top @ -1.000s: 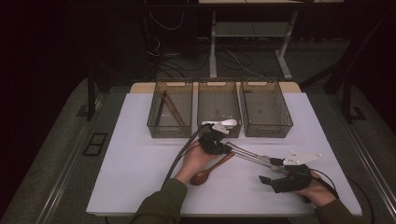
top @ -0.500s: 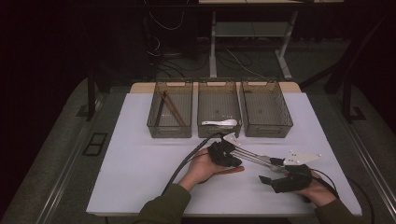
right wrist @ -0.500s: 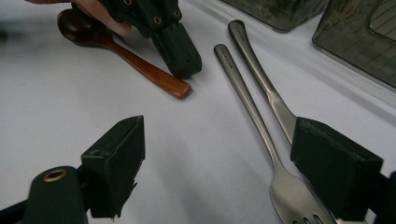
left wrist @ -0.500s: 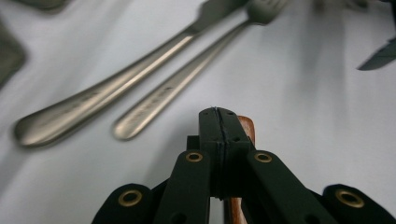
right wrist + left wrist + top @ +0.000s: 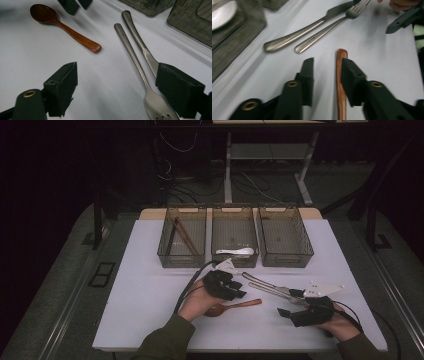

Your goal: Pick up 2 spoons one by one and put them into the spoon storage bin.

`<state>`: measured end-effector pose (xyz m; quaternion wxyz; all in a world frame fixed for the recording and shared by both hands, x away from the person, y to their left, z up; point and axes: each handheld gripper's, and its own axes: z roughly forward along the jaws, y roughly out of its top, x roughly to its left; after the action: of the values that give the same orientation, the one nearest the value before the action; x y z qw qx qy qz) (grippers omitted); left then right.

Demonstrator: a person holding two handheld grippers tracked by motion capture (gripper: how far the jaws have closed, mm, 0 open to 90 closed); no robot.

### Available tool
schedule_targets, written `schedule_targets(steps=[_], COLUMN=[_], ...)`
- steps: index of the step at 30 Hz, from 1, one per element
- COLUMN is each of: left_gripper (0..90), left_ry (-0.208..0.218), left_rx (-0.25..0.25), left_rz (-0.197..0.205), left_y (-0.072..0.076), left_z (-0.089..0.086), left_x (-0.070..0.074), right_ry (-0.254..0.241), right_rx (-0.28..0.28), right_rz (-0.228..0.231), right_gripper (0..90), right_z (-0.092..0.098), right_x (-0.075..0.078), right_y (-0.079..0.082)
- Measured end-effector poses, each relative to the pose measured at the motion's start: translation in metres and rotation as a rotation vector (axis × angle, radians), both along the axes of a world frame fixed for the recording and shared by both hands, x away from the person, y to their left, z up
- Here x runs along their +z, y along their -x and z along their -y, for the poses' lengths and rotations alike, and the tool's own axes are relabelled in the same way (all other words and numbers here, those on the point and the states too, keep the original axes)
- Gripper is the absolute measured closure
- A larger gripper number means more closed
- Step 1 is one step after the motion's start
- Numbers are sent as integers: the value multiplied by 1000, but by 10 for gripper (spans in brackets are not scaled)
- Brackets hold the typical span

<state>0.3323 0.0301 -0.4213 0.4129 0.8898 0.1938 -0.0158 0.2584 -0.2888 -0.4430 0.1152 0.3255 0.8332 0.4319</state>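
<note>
— While I stood by the white table (image 5: 150, 290), I looked for writing and found only a faint stamp on the handles of the steel fork (image 5: 135, 60) and steel knife (image 5: 140, 42), too small to read.

— And the three clear plastic bins?

— The left bin (image 5: 182, 238) held a pair of brown chopsticks (image 5: 184, 236) leaning slantwise. The middle bin (image 5: 234, 236) held a white ceramic spoon (image 5: 235, 252) near its front wall. The right bin (image 5: 284, 236) I could make nothing out in.

— Where was the brown wooden spoon (image 5: 235, 306)?

— Flat on the table, in front of the middle bin, its bowl under the person's left hand, its handle pointing toward the right gripper (image 5: 292, 312).

— And the left gripper (image 5: 325, 72)?

— Its jaws had just been opening and stood partly apart. The wooden handle lay along the inside of one jaw, but neither pad pressed on it.

— The right one?

— Spread wide, gripping nothing, low over the table, with the fork's head and the knife's blade lying between its jaws.
</note>
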Motion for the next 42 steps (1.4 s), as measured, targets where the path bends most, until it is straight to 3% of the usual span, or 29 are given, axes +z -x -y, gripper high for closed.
schedule_targets(steps=[8,15,19,24,25,32,42], left_gripper=[446,402,396,396,398,422,579], left_ry=[2,-13,-25,-60,-64,-94,-113], left_rx=[51,97,106,70,75,57,13], left_rz=[8,-7,-8,7,-4,22,32], left_y=[21,32,36,38,39,43,49], left_z=[-41,-65,-66,-62,-62,-59,-56], left_x=[-5,-18,-21,-23,-23,-24,-22], right_ry=[2,7,10,14,15,14,18], right_rx=[1,-1,0,0,-1,-2,-3], right_rz=[1,2,3,4,5,7,9], right_gripper=[176,176,177,176,176,176,176], right_z=[-1,-1,-1,-1,-1,0,-1], right_x=[0,-1,0,-1,-1,0,-1], right_y=[0,0,0,0,0,0,0])
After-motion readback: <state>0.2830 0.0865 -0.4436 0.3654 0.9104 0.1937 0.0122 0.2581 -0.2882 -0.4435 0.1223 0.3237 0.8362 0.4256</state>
